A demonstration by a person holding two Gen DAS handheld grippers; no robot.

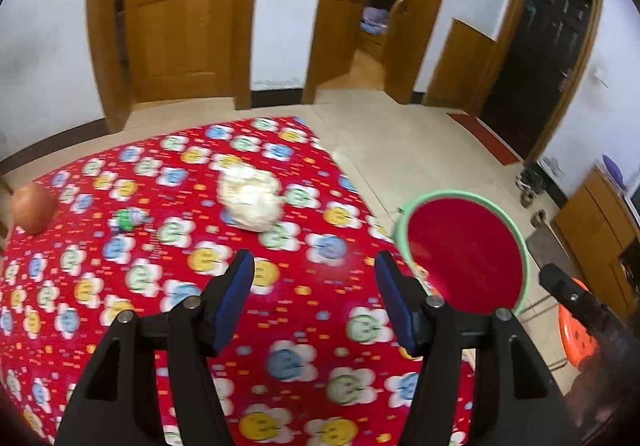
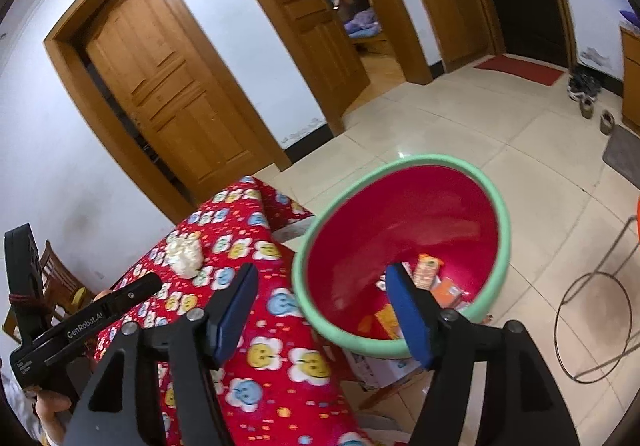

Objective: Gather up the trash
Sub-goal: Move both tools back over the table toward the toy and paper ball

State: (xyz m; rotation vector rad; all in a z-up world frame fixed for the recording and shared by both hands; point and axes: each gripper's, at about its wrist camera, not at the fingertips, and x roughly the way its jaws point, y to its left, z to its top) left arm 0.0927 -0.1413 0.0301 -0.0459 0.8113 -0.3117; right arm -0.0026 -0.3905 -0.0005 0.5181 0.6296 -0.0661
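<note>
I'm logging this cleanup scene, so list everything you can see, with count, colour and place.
Crumpled paper wad: one, white, mid-table.
Round onion-like thing: one, orange-brown, table's far left edge.
Small blurred wrapper: one, green-white, left of wad.
Flowered tablecloth: one, red, over table.
Plastic basin: one, red with green rim, beside table.
Packets: several, orange, inside basin.
Wire stool frame: one, grey, on floor.
Left gripper: fingers apart, empty.
Right gripper: fingers apart, empty.
</note>
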